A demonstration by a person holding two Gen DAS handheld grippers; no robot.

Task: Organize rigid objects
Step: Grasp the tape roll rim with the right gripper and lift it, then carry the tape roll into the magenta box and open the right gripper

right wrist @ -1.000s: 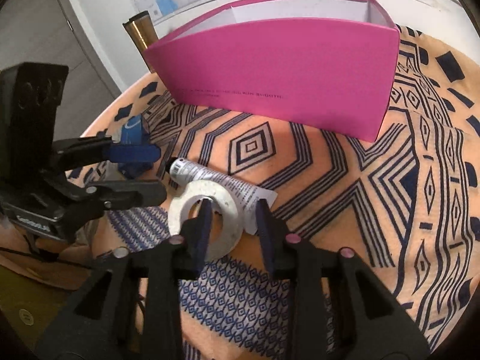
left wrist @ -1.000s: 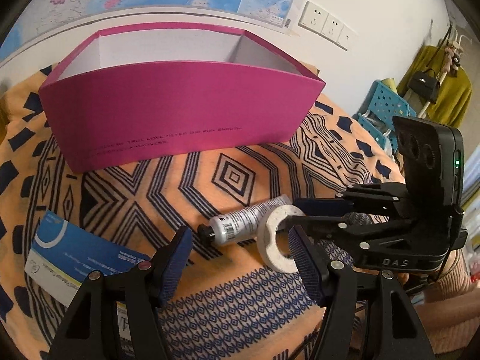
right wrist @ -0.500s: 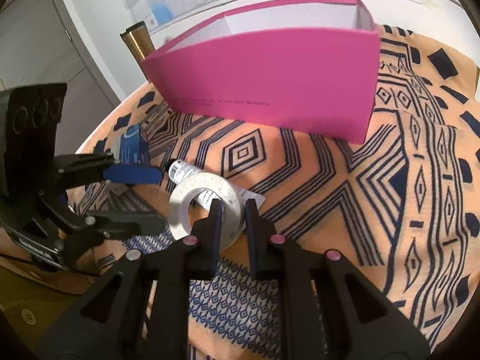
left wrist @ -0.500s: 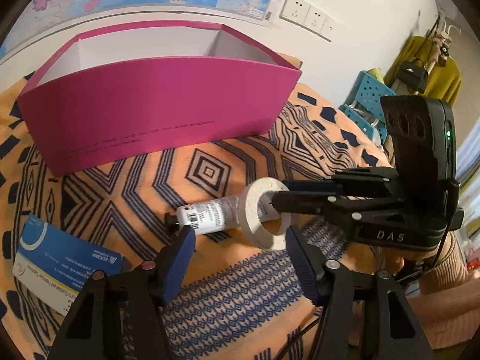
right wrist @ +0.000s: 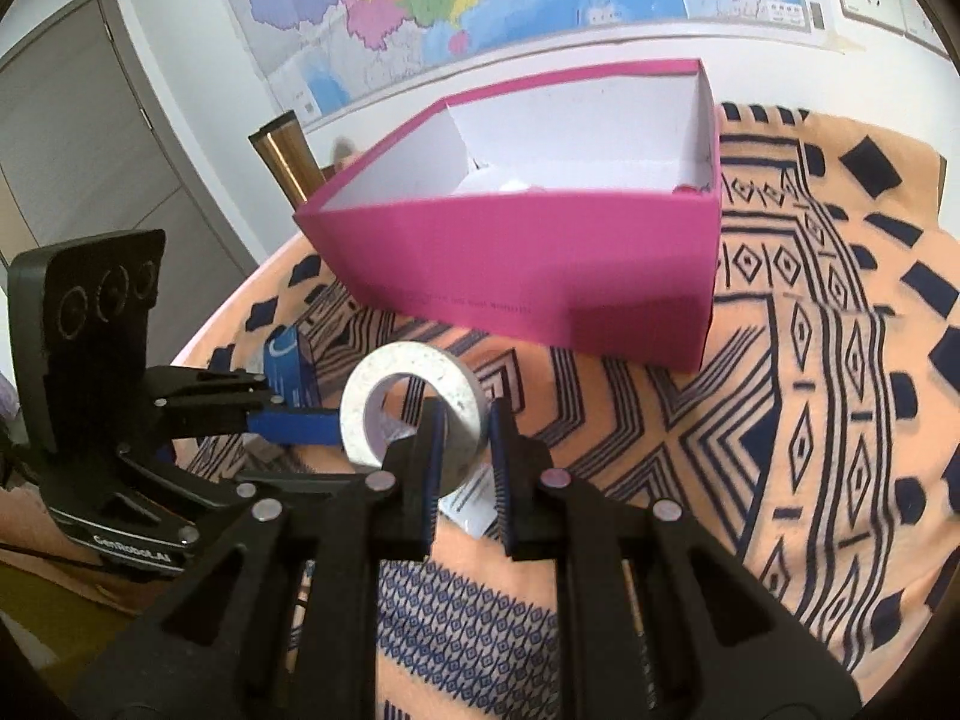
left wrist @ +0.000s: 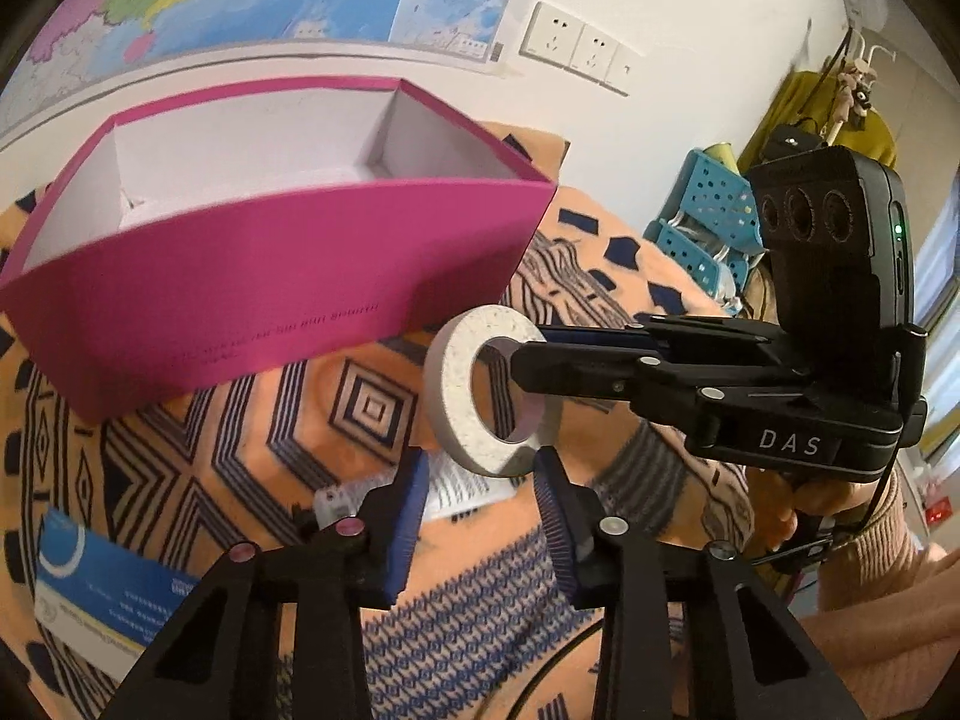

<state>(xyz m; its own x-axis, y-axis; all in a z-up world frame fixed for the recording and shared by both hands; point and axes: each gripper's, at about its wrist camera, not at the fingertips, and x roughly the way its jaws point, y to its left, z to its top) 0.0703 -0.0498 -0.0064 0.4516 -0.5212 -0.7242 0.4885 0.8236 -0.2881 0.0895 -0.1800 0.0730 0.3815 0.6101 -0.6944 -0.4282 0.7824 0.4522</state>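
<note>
The right gripper (right wrist: 467, 420) is pinching the white tape ring (right wrist: 364, 402) by its rim, pads pressing on both faces. The ring is standing upright just past the fingertips, clear of the patterned cloth (right wrist: 780, 432), probably so it can travel over a wall rather than slide. Beside it, the left gripper (left wrist: 482, 480) is closing its jaws – the crimped end of a white tube (left wrist: 465, 486) is showing between the tips, though I cannot tell whether the pads are touching it. Off to that gripper's left, a blue carton (left wrist: 102, 588) is lying flat. Farther ahead of both tools, the pink box (right wrist: 540, 264) is sitting open-topped – likely where these things belong.
</note>
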